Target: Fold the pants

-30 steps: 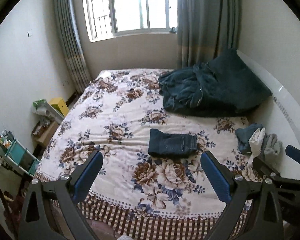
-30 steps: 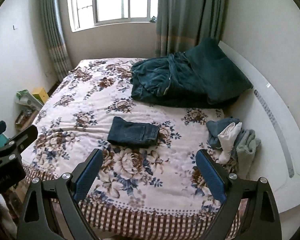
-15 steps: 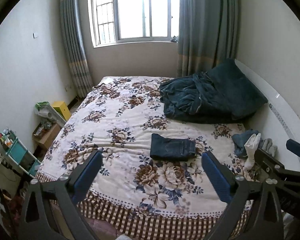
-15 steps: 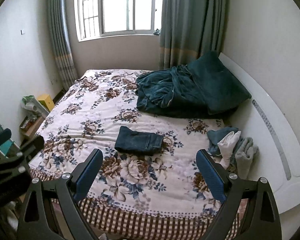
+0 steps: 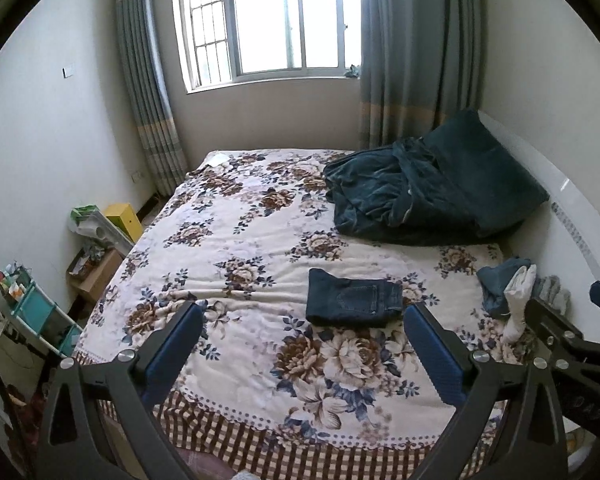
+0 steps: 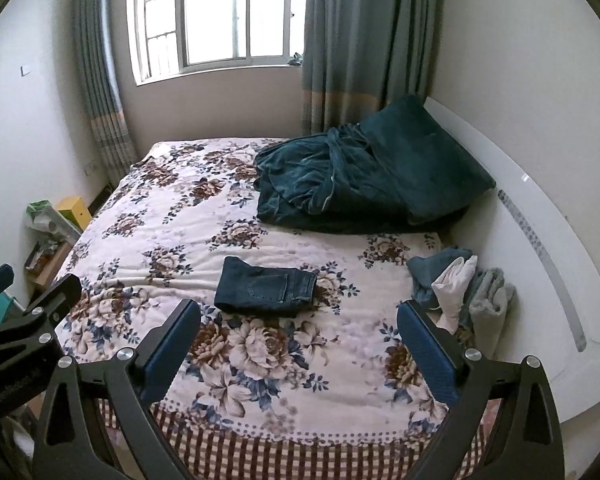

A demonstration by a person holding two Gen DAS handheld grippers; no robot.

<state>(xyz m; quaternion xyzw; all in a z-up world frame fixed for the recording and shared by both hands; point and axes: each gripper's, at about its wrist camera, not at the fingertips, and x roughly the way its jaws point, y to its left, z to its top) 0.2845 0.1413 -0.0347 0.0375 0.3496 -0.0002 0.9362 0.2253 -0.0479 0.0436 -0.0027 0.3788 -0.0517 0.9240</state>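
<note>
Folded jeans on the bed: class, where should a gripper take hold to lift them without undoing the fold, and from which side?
Grip the folded jeans at the thick stacked edge by the waistband, on their right end, coming in low from the near side of the bed. All layers meet there, so one pinch likely holds the bundle together. Both the left gripper and right gripper are open and empty.

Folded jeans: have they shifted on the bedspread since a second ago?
No. The folded jeans lie by the same flower print on the bedspread; only the cameras pulled back.
</note>
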